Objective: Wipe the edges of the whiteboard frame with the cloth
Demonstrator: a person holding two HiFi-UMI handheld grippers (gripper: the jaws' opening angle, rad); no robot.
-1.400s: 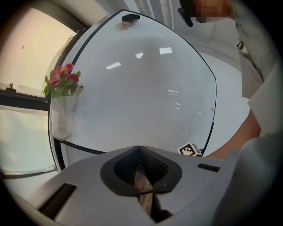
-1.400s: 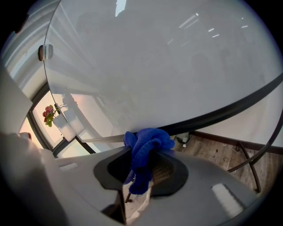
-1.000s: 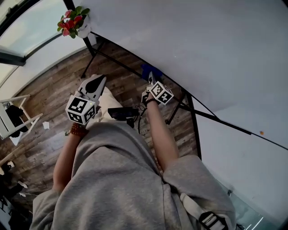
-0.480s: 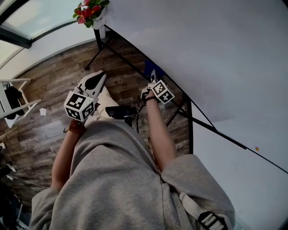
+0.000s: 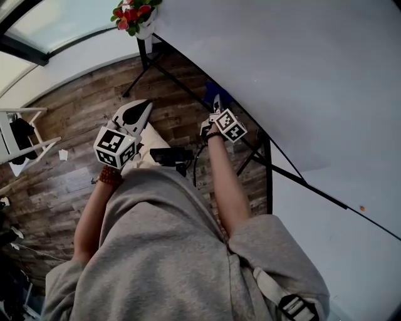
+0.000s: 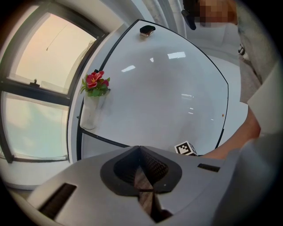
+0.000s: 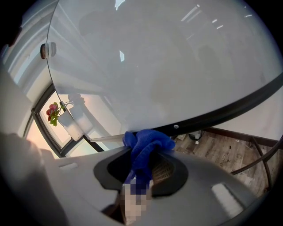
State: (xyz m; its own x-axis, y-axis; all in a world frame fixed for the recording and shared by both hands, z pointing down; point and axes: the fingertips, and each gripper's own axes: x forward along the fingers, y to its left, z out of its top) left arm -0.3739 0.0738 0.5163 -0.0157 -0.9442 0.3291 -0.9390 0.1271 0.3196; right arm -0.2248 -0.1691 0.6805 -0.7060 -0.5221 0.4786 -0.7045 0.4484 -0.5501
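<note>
A big whiteboard point(image 5: 301, 69) on a black stand fills the upper right of the head view; its dark lower frame edge point(image 7: 230, 108) crosses the right gripper view. My right gripper point(image 5: 215, 110) is shut on a bunched blue cloth point(image 7: 146, 145), and the cloth's top lies against that frame edge. The blue cloth point(image 5: 216, 94) peeks out beyond the marker cube. My left gripper point(image 5: 141, 106) hangs over the wooden floor, left of the board, jaws shut with nothing between them. In the left gripper view the whiteboard point(image 6: 163, 84) curves ahead.
A white vase with red flowers point(image 5: 135, 15) hangs at the board's left corner. An eraser point(image 6: 147, 30) sits at the board's top edge. The stand's black legs point(image 5: 266, 169) cross the wooden floor point(image 5: 56, 150). A white rack point(image 5: 19, 141) stands left. A window point(image 6: 31, 101) is behind.
The right gripper with the cloth has shifted slightly right along the lower frame edge. The head view has swung a little, so the flowers sit further right. The left gripper has barely moved.
</note>
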